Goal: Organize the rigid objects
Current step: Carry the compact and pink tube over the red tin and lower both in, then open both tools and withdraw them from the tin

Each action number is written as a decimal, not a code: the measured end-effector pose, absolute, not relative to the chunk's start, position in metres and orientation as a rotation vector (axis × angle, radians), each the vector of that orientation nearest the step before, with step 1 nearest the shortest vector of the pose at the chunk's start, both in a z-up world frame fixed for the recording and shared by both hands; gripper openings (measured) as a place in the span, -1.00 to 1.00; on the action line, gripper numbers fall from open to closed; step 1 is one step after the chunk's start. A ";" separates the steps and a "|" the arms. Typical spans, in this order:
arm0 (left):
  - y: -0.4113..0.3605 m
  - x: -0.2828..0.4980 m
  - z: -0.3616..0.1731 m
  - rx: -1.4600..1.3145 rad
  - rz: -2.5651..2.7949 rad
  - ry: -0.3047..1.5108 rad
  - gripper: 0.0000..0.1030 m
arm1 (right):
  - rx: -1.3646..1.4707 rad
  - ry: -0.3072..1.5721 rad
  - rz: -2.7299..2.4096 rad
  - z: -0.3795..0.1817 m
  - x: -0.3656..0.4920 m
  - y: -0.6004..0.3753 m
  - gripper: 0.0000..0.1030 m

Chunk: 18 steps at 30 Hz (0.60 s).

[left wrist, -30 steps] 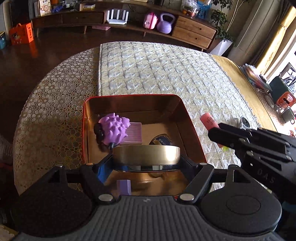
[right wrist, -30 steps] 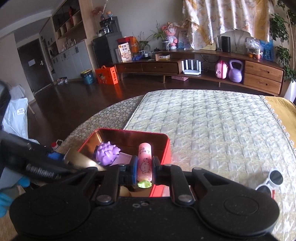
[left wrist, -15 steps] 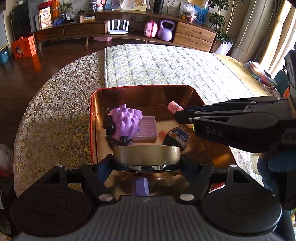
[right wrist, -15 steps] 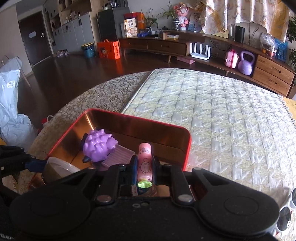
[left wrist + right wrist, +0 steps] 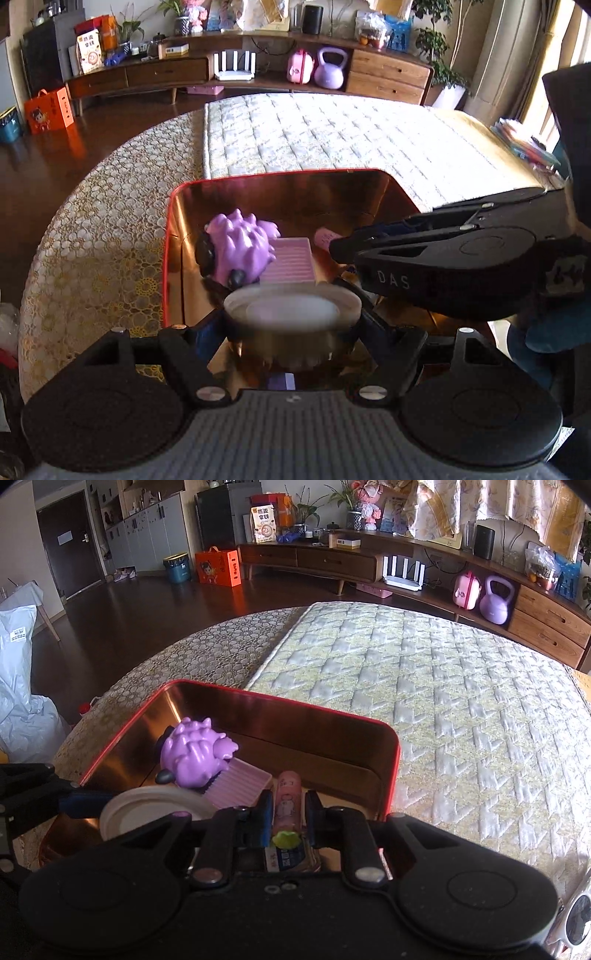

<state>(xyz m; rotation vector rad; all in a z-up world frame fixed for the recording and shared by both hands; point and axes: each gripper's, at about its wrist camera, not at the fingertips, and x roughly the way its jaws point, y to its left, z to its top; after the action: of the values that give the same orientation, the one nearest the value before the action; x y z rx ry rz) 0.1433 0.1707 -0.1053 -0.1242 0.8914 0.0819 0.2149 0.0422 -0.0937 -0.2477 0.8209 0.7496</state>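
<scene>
Quilted table, red tin (image 5: pixel 391 760), left hand-held gripper (image 5: pixel 291 325) clamping round lid (image 5: pixel 291 314), right hand-held gripper (image 5: pixel 286 812) clamping pink tube (image 5: pixel 288 797).

The left matte black plastic gripper (image 5: pixel 292 325) carries a grey ribbed panel along its near edge, flanked by two round black discs behind the fingers. Silver screw heads sit at the base of each angular black finger arm, and blue pads line the inner faces of the fingers (image 5: pixel 205 332). The right matte black plastic gripper (image 5: pixel 286 812) has the same twin discs, silver screws and blue-lined fingers (image 5: pixel 264 818). Seen from the left wrist view, its side bears the raised letters "DAS", with a blue glove behind it.
</scene>
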 end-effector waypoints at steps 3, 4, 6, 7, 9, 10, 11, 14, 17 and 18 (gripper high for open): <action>0.167 0.142 -0.106 -0.112 0.087 0.893 0.49 | -0.231 0.823 0.745 -0.092 0.215 0.038 -0.58; 0.167 0.141 -0.106 -0.116 0.086 0.895 0.49 | -0.221 0.826 0.744 -0.091 0.214 0.036 -0.58; 0.167 0.141 -0.106 -0.114 0.090 0.899 0.49 | -0.199 0.831 0.746 -0.089 0.213 0.032 -0.56; 0.167 0.140 -0.106 -0.113 0.092 0.901 0.49 | -0.189 0.831 0.747 -0.087 0.212 0.029 -0.55; 0.167 0.139 -0.105 -0.120 0.093 0.903 0.49 | -0.167 0.829 0.747 -0.084 0.209 0.024 -0.54; 0.168 0.139 -0.105 -0.129 0.093 0.905 0.49 | -0.157 0.827 0.749 -0.083 0.208 0.022 -0.52; 0.169 0.138 -0.104 -0.135 0.095 0.905 0.49 | -0.146 0.828 0.752 -0.081 0.207 0.019 -0.50; 0.169 0.135 -0.102 -0.140 0.105 0.902 0.49 | -0.101 0.827 0.756 -0.075 0.205 0.010 -0.39; 0.169 0.132 -0.099 -0.147 0.114 0.903 0.49 | -0.064 0.819 0.761 -0.068 0.200 0.003 -0.35; 0.169 0.131 -0.098 -0.153 0.112 0.901 0.49 | -0.056 0.814 0.764 -0.066 0.198 0.000 -0.34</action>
<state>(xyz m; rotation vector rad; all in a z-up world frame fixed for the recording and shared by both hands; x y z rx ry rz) 0.1309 0.1693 -0.0979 -0.1528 0.9012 0.1125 0.1977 0.0003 -0.0656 -0.0560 0.8143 0.7645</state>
